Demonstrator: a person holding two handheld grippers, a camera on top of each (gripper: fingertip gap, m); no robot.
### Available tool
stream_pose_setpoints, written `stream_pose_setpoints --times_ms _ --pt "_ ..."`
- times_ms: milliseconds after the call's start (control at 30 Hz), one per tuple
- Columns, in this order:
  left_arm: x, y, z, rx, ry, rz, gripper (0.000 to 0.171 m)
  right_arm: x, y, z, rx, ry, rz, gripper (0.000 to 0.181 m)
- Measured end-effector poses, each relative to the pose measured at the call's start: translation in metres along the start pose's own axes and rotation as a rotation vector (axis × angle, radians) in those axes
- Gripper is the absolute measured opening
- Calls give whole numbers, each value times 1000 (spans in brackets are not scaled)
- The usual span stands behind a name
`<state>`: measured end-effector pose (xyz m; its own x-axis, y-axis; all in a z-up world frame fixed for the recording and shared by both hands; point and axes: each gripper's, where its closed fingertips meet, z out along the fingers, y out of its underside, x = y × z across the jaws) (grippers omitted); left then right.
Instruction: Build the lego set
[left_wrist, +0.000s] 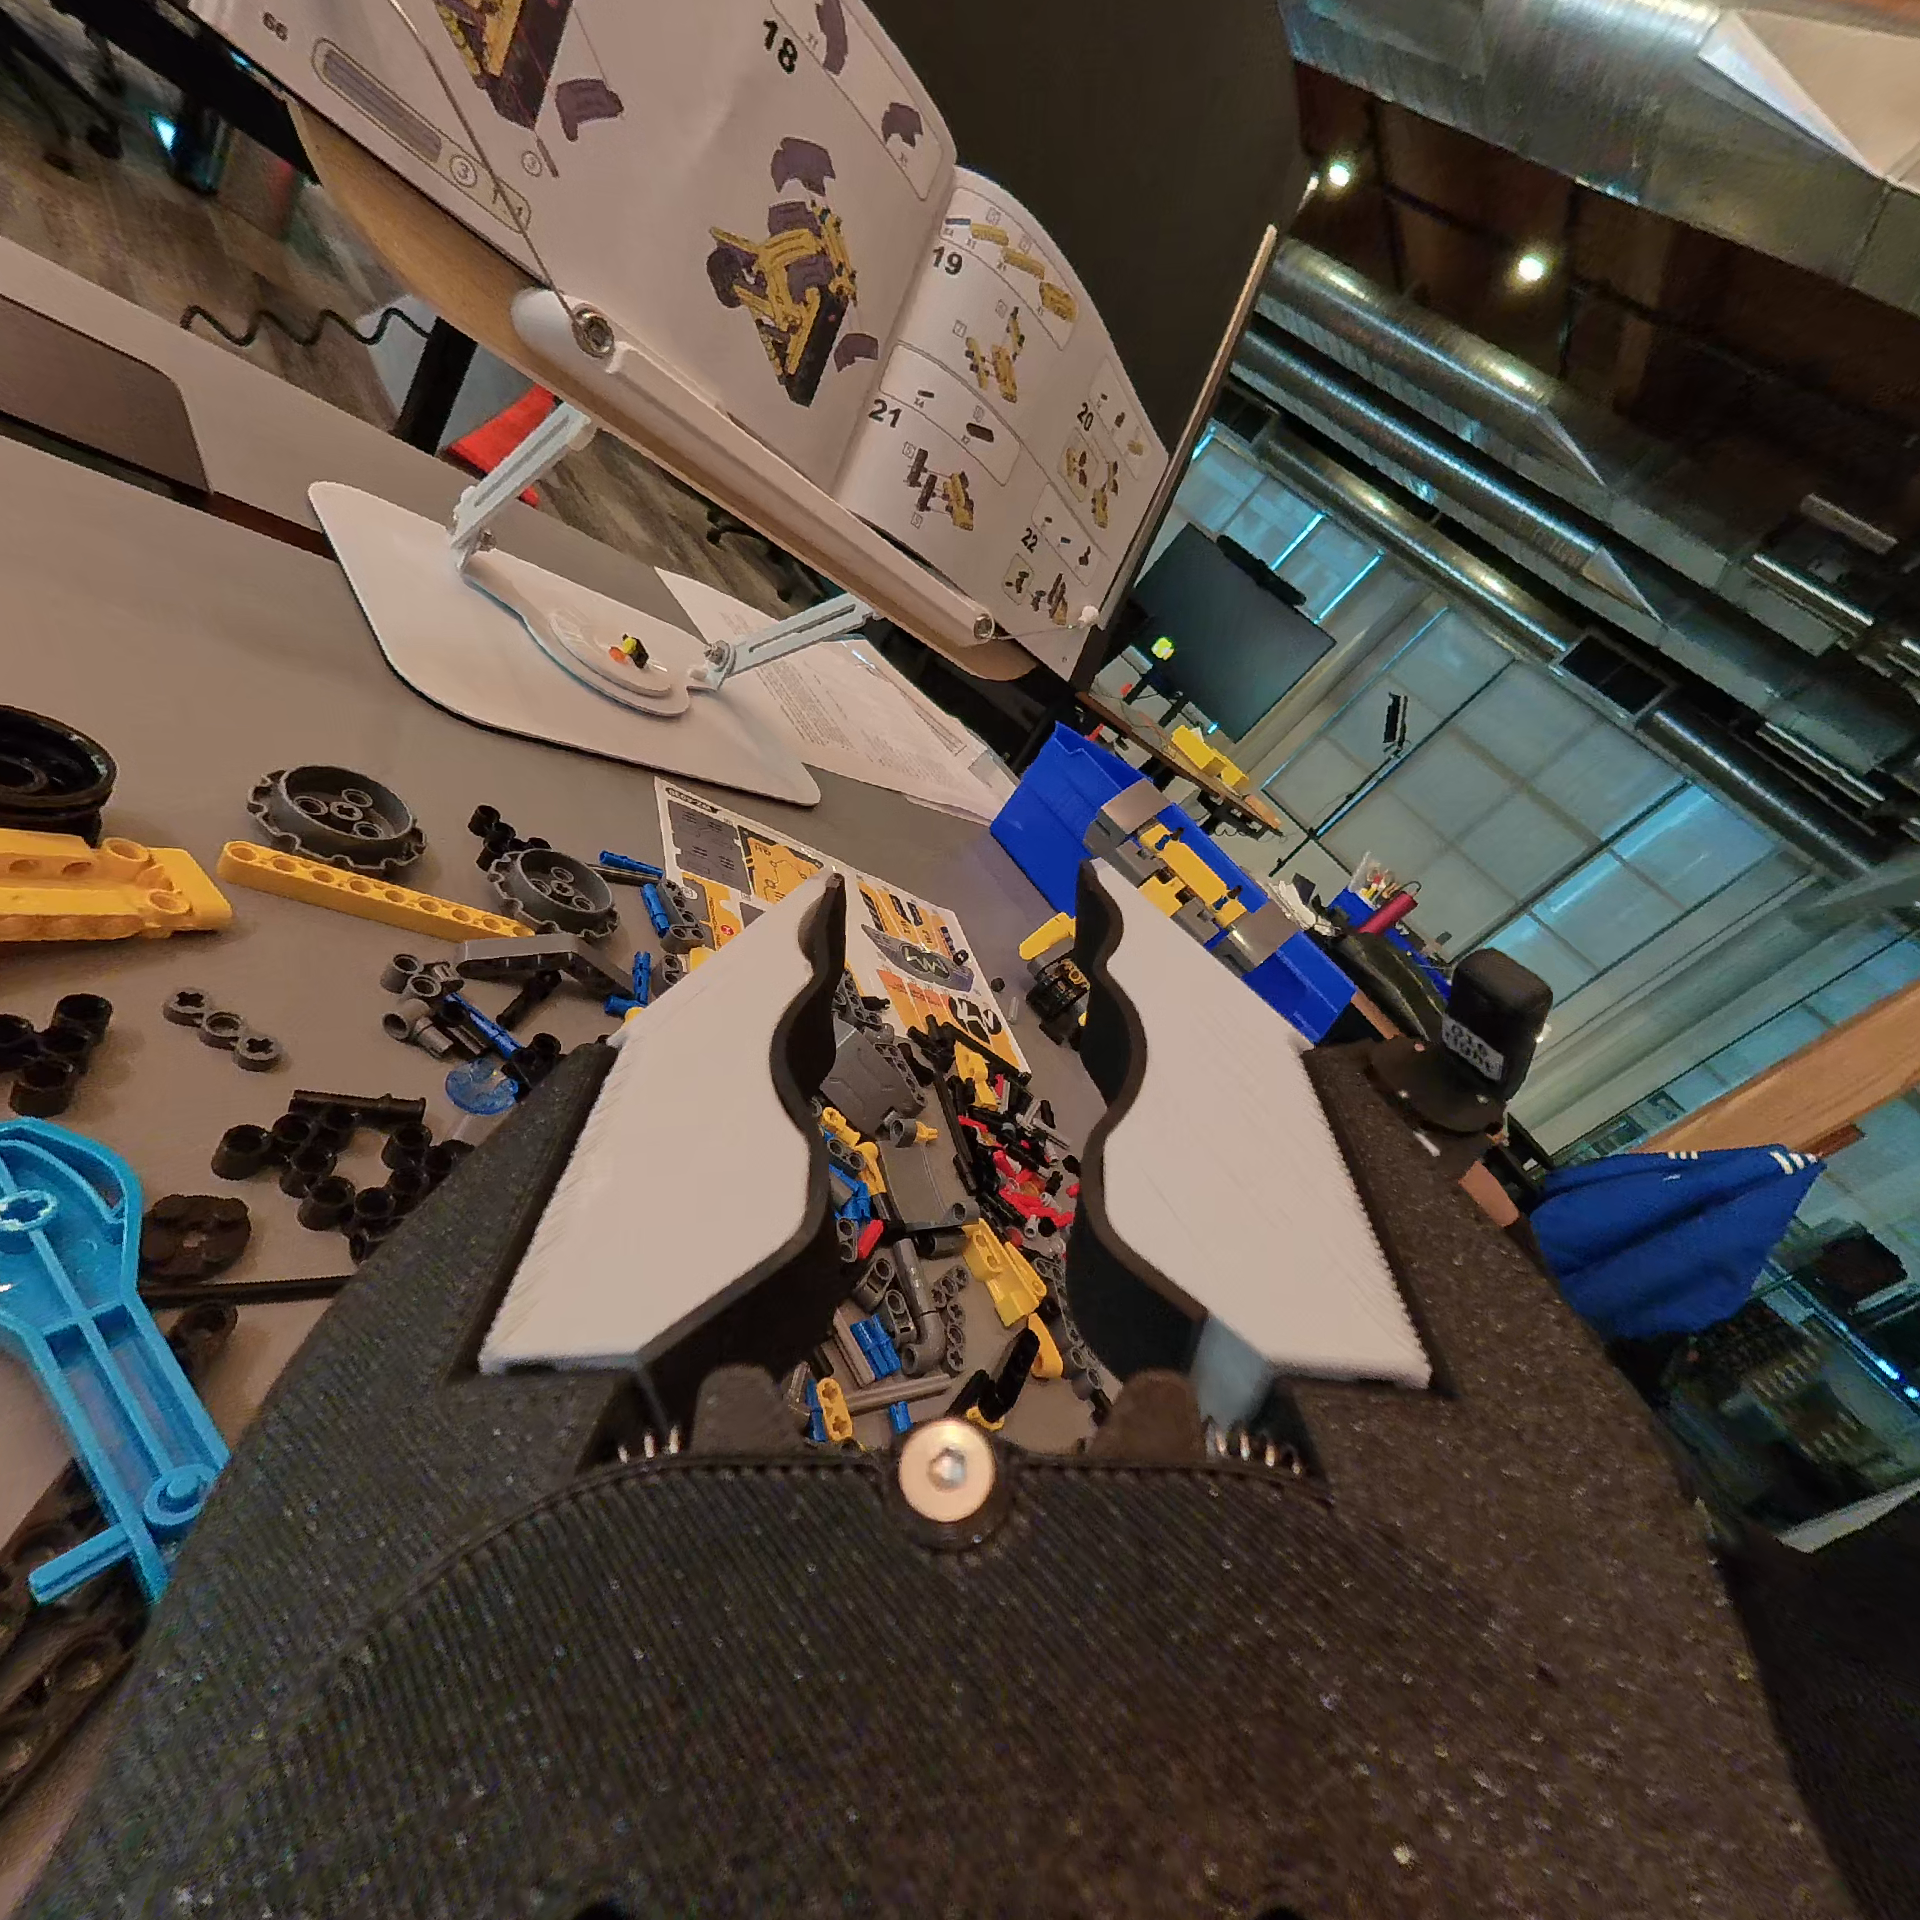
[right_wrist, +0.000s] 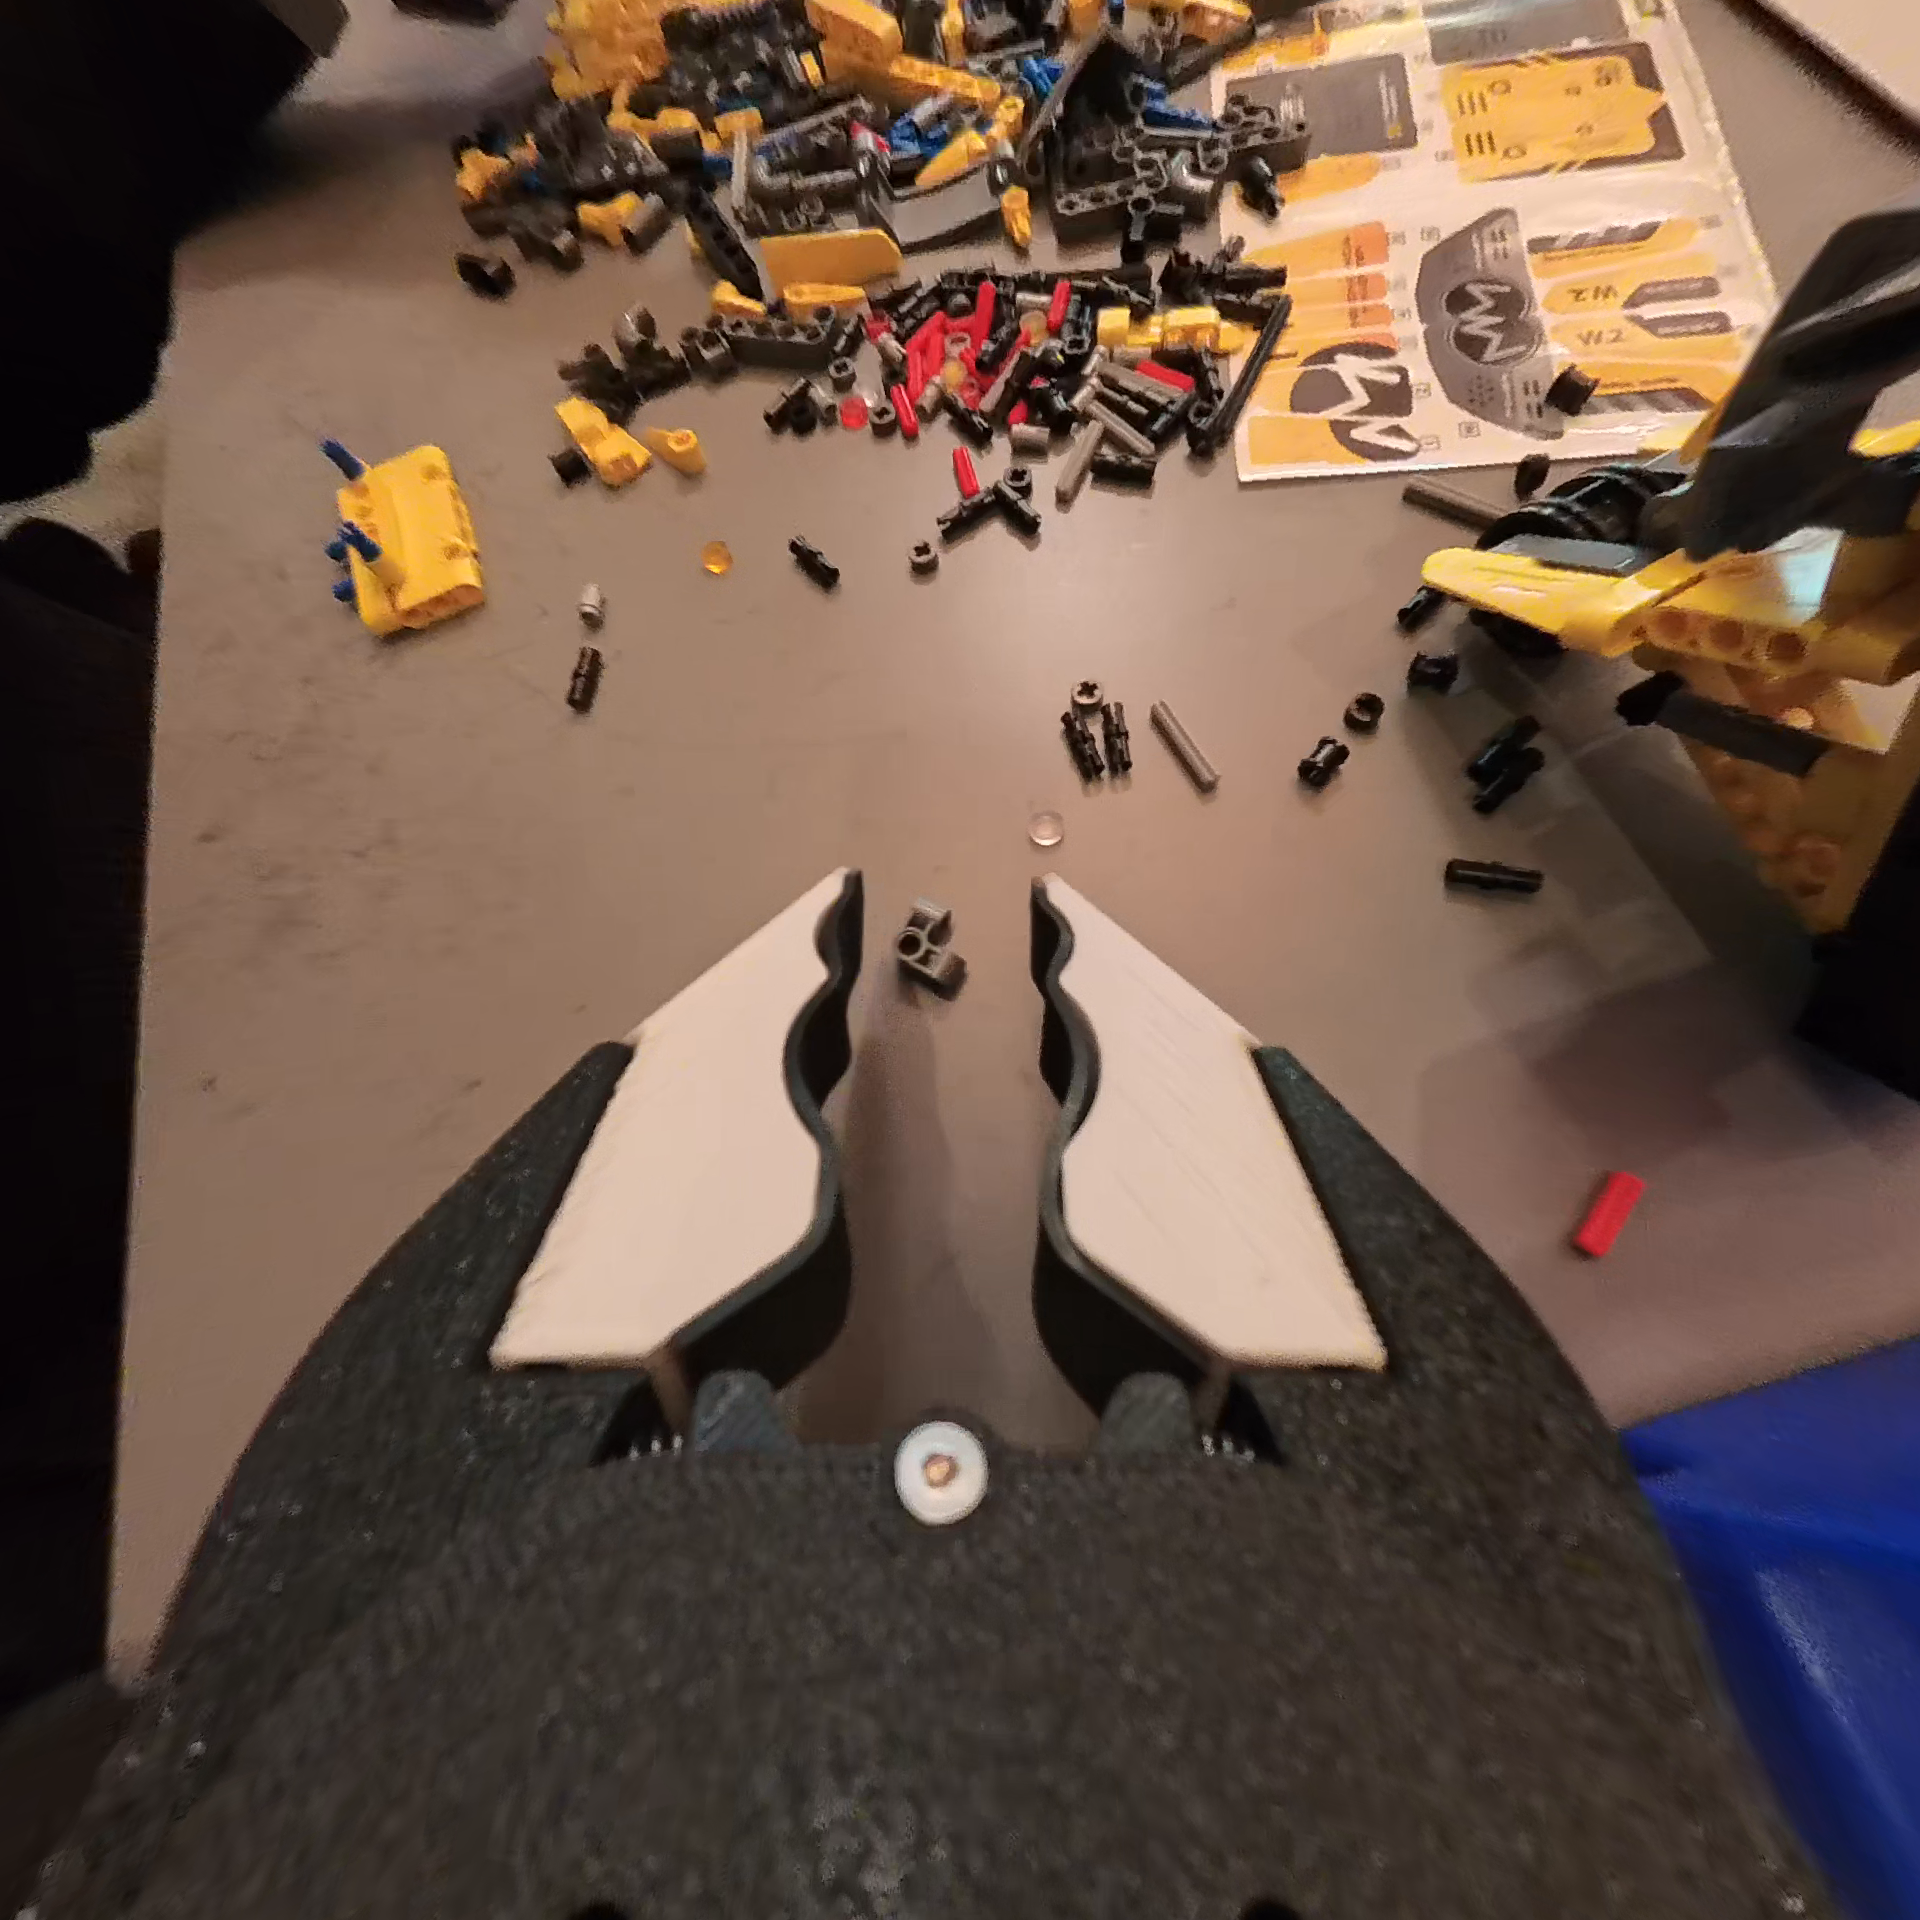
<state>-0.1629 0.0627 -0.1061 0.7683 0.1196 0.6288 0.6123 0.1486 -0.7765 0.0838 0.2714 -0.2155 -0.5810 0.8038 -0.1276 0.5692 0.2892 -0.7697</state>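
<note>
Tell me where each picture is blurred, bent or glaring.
Left wrist view: strong wide-angle bending tilts the instruction booklet and the windows; a smeared pale patch sits by the left gripper base; ceiling lights flare. Right wrist view: motion blur softens the brick pile and the yellow model; the sticker sheet shows slight sheen; the right gripper casts a soft shadow.

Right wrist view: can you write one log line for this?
right gripper: jaws open, empty | target: small grey connector lying between fingertips on table | left gripper: open over pile
</note>
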Motion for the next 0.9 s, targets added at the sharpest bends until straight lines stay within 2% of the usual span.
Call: stream_pose_setpoints --times_ms 233,533,767,833,900 --pt "0 0 0 0 -1 -1 41 -4 17 5 -78 -24 6 31" --pt "0 1 0 -3 -1 1 41 -2 19 4 -89 -12 7 23" --pt "0 0 0 -1 0 2 41 12 22 0 -105 66 20 16" --pt "1 1 0 -3 -2 5 41 16 21 0 -107 93 16 17" --pt "0 1 1 -4 -4 8 41 12 20 1 -105 76 8 30"
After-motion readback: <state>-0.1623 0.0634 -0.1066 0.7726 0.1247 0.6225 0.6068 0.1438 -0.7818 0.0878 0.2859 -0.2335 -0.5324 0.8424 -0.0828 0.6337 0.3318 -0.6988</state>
